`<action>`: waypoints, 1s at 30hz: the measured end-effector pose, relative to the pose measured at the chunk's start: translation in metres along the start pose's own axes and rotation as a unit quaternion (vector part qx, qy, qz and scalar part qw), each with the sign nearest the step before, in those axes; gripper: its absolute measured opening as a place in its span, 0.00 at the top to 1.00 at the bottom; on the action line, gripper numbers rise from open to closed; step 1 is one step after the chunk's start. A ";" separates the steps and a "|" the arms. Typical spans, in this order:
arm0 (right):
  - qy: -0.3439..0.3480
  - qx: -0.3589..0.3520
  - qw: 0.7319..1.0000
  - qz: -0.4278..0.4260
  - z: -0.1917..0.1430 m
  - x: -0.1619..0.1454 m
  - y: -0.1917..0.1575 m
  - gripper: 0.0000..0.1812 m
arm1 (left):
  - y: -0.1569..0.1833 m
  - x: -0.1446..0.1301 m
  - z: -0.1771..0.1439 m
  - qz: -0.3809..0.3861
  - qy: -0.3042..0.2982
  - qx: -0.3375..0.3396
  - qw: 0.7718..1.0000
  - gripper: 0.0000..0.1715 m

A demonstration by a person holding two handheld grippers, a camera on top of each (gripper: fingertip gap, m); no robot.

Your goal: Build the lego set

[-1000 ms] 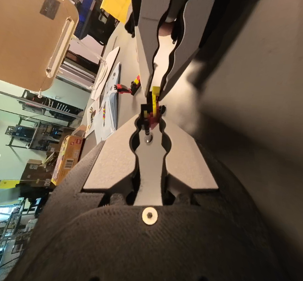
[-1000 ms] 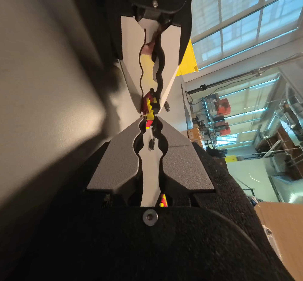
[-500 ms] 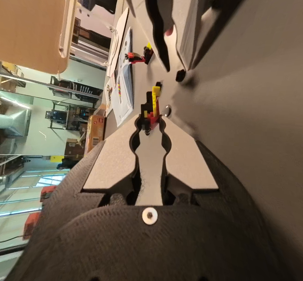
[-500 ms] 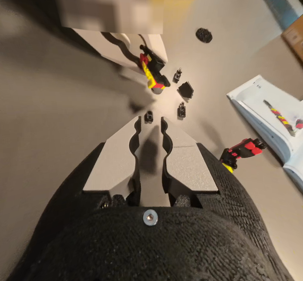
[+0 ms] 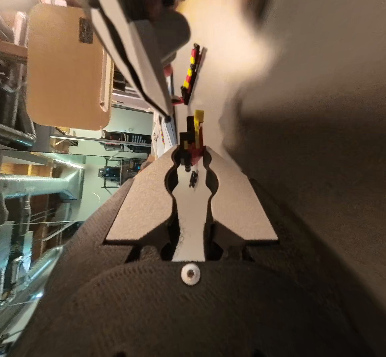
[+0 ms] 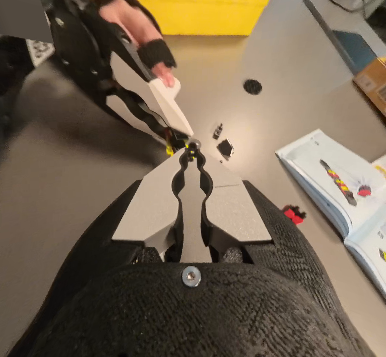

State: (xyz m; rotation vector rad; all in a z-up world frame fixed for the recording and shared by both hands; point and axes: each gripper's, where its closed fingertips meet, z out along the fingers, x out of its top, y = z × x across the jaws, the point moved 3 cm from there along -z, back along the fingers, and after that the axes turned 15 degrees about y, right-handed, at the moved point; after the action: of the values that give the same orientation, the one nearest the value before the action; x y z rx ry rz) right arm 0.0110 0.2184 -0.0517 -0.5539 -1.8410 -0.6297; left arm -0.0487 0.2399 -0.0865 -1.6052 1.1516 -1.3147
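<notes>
My left gripper [image 5: 191,148] is shut on a small black, yellow and red lego assembly [image 5: 193,136] and holds it just over the grey table. In the right wrist view the left gripper [image 6: 183,136] comes in from the upper left with the assembly [image 6: 174,141] at its tips. My right gripper [image 6: 191,150] is low at the table right next to the assembly, its tips closed on a small black piece [image 6: 191,155]. It also shows in the left wrist view [image 5: 167,117], nearly shut. A striped red, yellow and black lego strip [image 5: 191,71] lies beyond.
Two loose black pieces [image 6: 218,132] [image 6: 225,147] lie right of the grippers. An open instruction booklet [image 6: 334,190] and a red piece [image 6: 293,215] are at the right. A yellow box [image 6: 177,2] stands at the back, a cardboard box [image 6: 376,88] at far right. My left and right fingertips are right by each other.
My right gripper let go of the assembly, pulled away, came down to the table and closed on a small black piece. My left gripper kept hold of the assembly.
</notes>
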 end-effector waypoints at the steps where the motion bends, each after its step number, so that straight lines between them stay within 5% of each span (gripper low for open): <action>1: -0.004 0.018 1.000 -0.011 0.000 0.003 -0.003 0.97 | 0.000 0.002 0.001 0.008 0.004 0.002 1.000 0.88; 11: -0.093 0.063 0.989 -0.096 0.006 -0.004 -0.013 0.97 | 0.000 0.005 0.001 0.028 0.009 0.009 1.000 0.89; 30: -0.103 0.067 0.985 -0.125 0.005 -0.003 -0.017 0.95 | 0.000 0.007 0.000 0.021 0.016 0.011 1.000 0.88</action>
State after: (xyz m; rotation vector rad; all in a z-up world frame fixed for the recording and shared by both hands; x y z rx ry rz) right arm -0.0025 0.2091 -0.0589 -0.3097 -2.1518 -0.6255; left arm -0.0482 0.2332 -0.0841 -1.5416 1.1783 -1.3263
